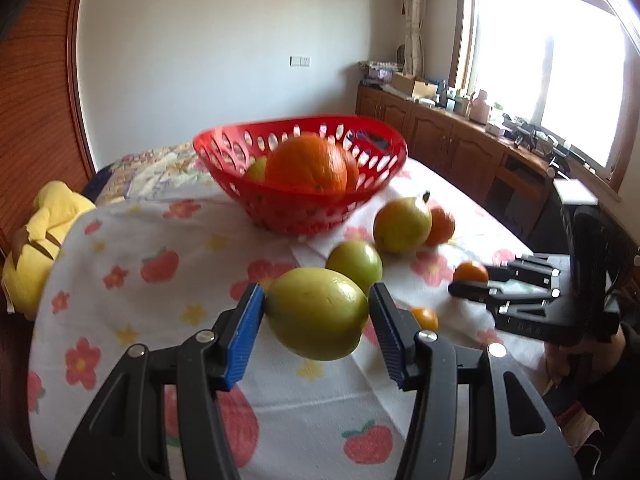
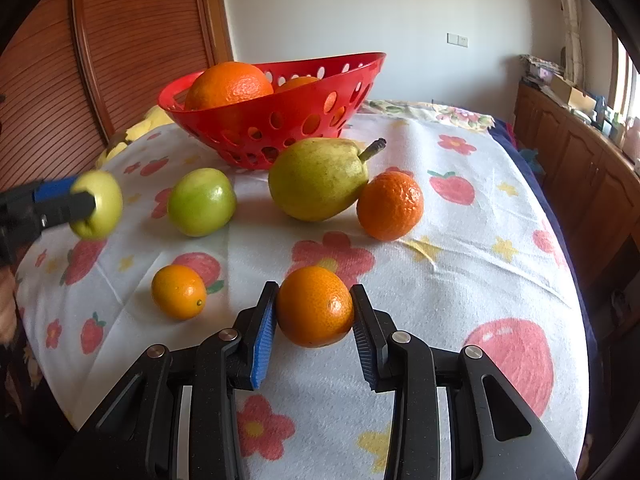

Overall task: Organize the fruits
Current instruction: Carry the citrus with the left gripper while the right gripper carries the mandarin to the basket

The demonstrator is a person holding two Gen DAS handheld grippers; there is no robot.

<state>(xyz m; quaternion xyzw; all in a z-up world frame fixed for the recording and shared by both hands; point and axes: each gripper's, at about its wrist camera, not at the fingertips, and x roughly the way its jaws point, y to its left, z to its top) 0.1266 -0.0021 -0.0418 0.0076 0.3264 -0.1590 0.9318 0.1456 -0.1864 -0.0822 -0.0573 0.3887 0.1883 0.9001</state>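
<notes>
My left gripper (image 1: 316, 312) is shut on a yellow-green apple (image 1: 317, 313) and holds it above the cloth; it also shows in the right wrist view (image 2: 98, 204). My right gripper (image 2: 314, 310) is shut on a small orange (image 2: 315, 306), seen in the left wrist view (image 1: 471, 271). A red basket (image 1: 300, 152) holds a big orange (image 1: 306, 164) and other fruit. On the cloth lie a green apple (image 2: 201, 202), a pear (image 2: 318, 178), a mandarin (image 2: 389, 205) and a small orange (image 2: 178, 291).
The fruit lies on a white cloth with flower and strawberry prints (image 2: 460, 248) over a bed. A yellow plush toy (image 1: 36, 240) lies at the left edge. Wooden cabinets (image 1: 452, 140) run along the right wall under a window.
</notes>
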